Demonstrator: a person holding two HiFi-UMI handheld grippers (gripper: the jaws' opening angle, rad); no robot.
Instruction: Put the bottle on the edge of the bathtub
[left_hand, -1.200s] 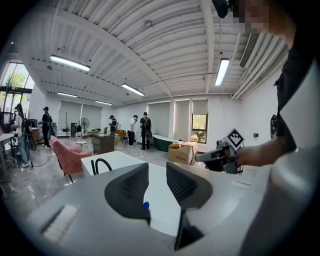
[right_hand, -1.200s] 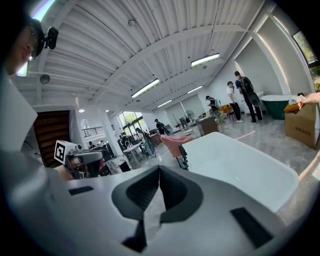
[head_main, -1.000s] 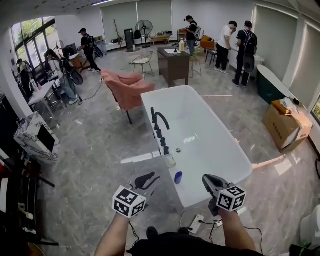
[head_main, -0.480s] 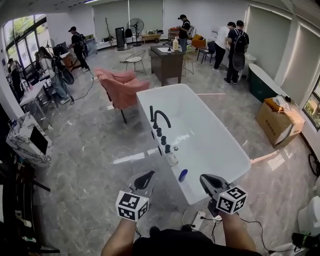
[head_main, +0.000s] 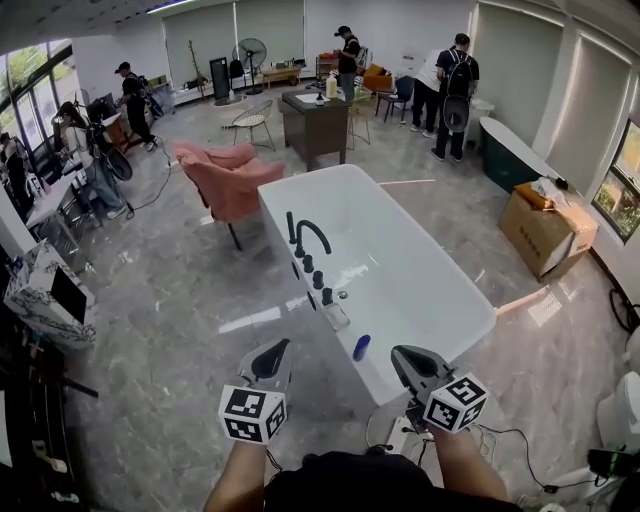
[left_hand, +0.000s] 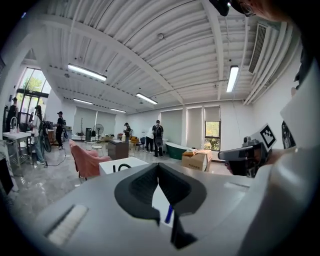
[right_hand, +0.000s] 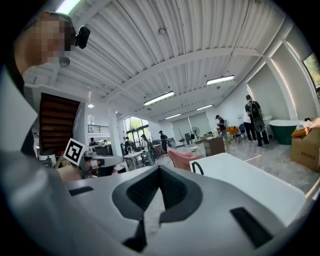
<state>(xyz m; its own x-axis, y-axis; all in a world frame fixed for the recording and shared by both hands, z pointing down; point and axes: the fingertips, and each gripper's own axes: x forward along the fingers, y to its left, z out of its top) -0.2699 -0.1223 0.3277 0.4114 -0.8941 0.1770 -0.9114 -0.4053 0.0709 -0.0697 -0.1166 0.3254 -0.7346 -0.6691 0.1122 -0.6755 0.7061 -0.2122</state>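
The bottle (head_main: 361, 347), small and blue, stands on the near rim of the white bathtub (head_main: 400, 260), just beyond the row of black faucet fittings (head_main: 305, 240) and apart from both grippers. The left gripper (head_main: 276, 350) has just been closing its jaws, which now meet with nothing between them. The right gripper (head_main: 401, 358), on the bottle's other side, is likewise clenched on nothing.

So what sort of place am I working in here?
Probably an open office or studio rather than a bathroom: the bathtub stands alone mid-floor, with a pink armchair, a cardboard box and a desk around it, and people working at the back.
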